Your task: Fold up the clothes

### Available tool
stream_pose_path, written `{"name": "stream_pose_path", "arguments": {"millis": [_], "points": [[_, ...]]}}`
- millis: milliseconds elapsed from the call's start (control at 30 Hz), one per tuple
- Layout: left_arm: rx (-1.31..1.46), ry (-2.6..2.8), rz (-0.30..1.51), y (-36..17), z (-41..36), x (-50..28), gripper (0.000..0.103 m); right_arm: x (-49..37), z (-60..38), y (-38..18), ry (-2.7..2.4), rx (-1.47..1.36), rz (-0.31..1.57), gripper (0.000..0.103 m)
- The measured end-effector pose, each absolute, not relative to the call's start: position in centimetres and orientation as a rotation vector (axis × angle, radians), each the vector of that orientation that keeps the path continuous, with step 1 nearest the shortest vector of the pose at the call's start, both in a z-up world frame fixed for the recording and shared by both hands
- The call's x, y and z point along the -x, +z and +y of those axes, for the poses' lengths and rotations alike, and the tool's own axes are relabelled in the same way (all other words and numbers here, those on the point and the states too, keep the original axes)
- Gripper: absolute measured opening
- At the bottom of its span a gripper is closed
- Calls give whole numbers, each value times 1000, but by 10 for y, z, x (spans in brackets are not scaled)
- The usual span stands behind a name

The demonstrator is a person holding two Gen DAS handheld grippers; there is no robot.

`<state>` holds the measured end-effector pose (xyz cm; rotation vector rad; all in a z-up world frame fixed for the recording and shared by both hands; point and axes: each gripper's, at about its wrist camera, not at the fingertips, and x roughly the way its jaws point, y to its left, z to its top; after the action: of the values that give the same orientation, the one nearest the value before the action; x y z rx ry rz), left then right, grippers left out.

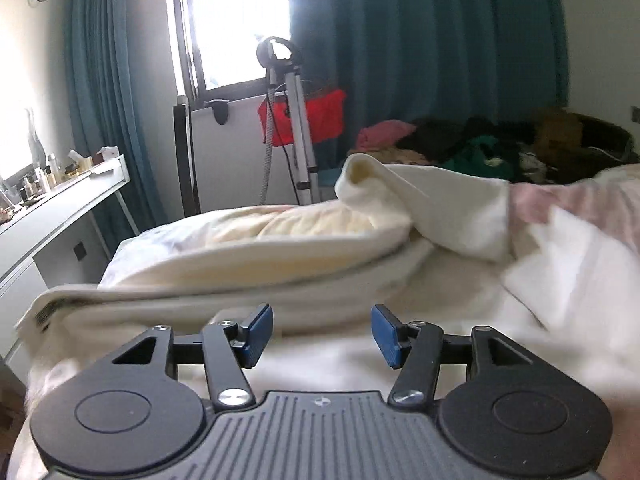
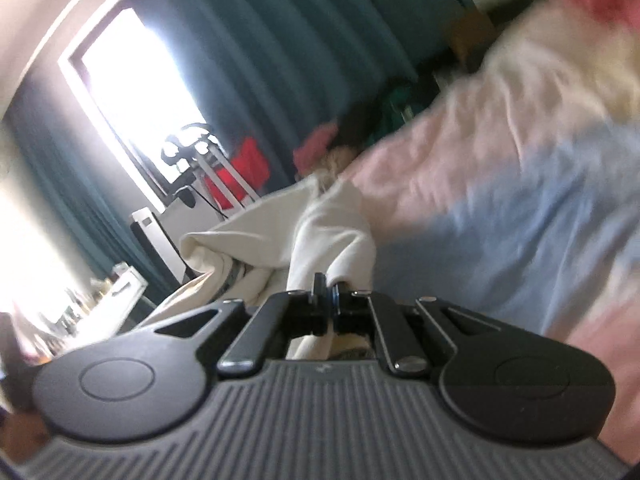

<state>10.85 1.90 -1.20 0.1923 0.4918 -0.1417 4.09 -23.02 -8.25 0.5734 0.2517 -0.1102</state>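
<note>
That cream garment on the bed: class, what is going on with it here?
A person holding two grippers is folding clothes on a bed. The right gripper is shut on a bunched part of the cream fleece garment, lifting it off the pale bedding. The left gripper is open and empty, hovering just above the garment's near edge. A pile of dark and pink clothes waits behind.

The left gripper (image 1: 322, 334) hangs with its blue pads spread wide over a cream garment (image 1: 248, 268) on the bed. Behind it a tripod (image 1: 298, 120) stands before teal curtains (image 1: 420, 40).
</note>
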Motion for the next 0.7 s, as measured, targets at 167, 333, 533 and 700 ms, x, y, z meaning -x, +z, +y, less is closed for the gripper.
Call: {"name": "stream_pose_path", "arguments": {"millis": [167,333,533,700], "points": [[-185,-178,460,-15,34,-30,58,-23,-172,-71,43,-330,187,6],[-78,-179,490,-30,52,-13,58,-43,-126,-98,247,-199,354,6],[77,-145,566,-46,71,-29,58,-66,-121,-126,322,-313,507,9],[107,-147,578,-45,71,-35,60,-51,-146,-111,349,-509,478,48]]}}
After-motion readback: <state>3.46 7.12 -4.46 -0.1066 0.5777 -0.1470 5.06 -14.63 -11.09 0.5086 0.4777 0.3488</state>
